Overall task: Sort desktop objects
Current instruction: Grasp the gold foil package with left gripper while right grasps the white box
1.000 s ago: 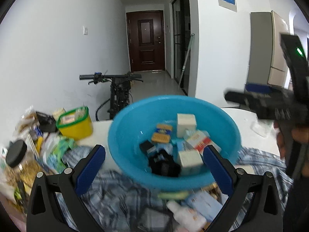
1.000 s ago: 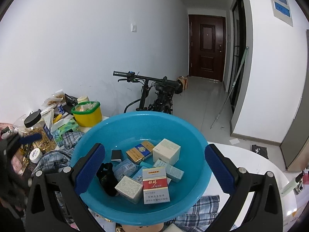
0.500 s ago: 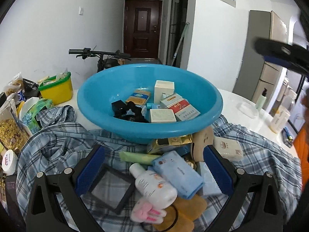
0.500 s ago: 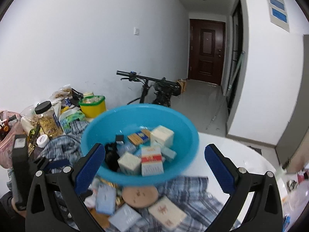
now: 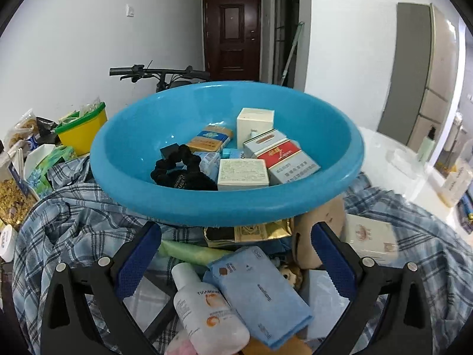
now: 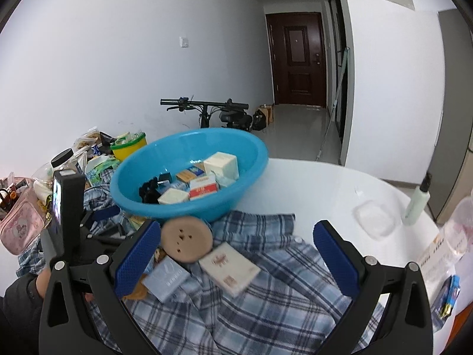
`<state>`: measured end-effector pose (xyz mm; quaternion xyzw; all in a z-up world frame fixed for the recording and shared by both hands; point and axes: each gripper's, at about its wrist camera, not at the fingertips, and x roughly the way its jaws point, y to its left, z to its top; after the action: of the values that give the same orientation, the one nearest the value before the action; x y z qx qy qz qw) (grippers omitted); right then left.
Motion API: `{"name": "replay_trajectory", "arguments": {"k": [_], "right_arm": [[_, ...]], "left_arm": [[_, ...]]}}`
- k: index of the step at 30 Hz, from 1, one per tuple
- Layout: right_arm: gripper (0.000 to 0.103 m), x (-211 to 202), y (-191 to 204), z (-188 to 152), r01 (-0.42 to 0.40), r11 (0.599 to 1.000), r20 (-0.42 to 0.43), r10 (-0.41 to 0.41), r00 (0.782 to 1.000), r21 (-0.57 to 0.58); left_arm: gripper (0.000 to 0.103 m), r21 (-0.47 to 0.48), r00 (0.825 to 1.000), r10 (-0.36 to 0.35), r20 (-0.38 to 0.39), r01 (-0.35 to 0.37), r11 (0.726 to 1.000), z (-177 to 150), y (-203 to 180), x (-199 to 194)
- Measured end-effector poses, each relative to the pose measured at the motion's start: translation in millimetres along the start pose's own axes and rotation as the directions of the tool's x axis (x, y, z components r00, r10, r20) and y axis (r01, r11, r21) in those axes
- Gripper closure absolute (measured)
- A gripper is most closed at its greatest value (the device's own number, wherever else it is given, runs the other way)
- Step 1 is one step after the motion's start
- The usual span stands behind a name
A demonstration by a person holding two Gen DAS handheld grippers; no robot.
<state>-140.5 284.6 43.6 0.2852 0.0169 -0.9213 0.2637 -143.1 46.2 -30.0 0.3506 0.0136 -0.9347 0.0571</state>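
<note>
A blue basin (image 5: 224,204) holds several small boxes and a black scrunchie (image 5: 180,174); it also shows in the right wrist view (image 6: 212,201). It rests on a plaid shirt (image 6: 266,301) over a white table. My left gripper (image 5: 235,254) is open and empty above a white lotion bottle (image 5: 207,310) and a light blue pack (image 5: 260,293), just in front of the basin. My right gripper (image 6: 236,251) is open and empty, higher and further back, above a white-red box (image 6: 229,267), a round tan disc (image 6: 186,241) and a blue-grey box (image 6: 167,279).
At the left stand a yellow tub with a green rim (image 5: 82,130), snack bags, a jar (image 6: 63,159) and a pink pouch (image 6: 17,230). On the right of the table are a clear dish (image 6: 374,217) and a bottle (image 6: 416,201). A bicycle (image 6: 224,115) stands behind.
Both grippers drew back from over the basin. The left dropped low over the bottle and blue pack; the right pulled back and rightwards, bringing the shirt and loose boxes into view.
</note>
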Motion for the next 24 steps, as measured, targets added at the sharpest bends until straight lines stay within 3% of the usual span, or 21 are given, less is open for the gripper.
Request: {"name": "replay_trajectory", "arguments": {"k": [4,6,7,8,9,24], "right_arm": [[0.0,3,-14,-14,-0.011,0.999,-0.021,0.012,1.0,0.036],[0.0,6,-18,-20,-0.011,0.999,-0.033,0.013,0.999,0.047],[0.0,8,-19,-23,-0.013,0.999,-0.038,0.015,0.999,0.052],[0.0,9,-20,-25,-0.016,0.998,-0.044,0.018,0.999,0.056],[0.0,10,-20,-27,-0.018,0.998,-0.049,0.021,0.999,0.059],[0.0,26,-6,-41,-0.023,0.999,-0.106,0.028,0.994,0.046]], "left_arm": [[0.003,0.016,0.999,0.04,0.009,-0.04,0.999,0,-4,5],[0.013,0.011,0.999,0.035,0.006,-0.035,0.999,1,-4,8],[0.024,0.005,1.0,0.022,-0.001,-0.022,1.0,2,-4,9],[0.043,0.001,1.0,0.015,-0.009,-0.015,1.0,2,-4,11],[0.046,-0.002,1.0,0.012,-0.029,-0.012,1.0,2,-4,14],[0.046,-0.015,1.0,-0.028,-0.01,0.028,0.999,-5,5,-4]]}}
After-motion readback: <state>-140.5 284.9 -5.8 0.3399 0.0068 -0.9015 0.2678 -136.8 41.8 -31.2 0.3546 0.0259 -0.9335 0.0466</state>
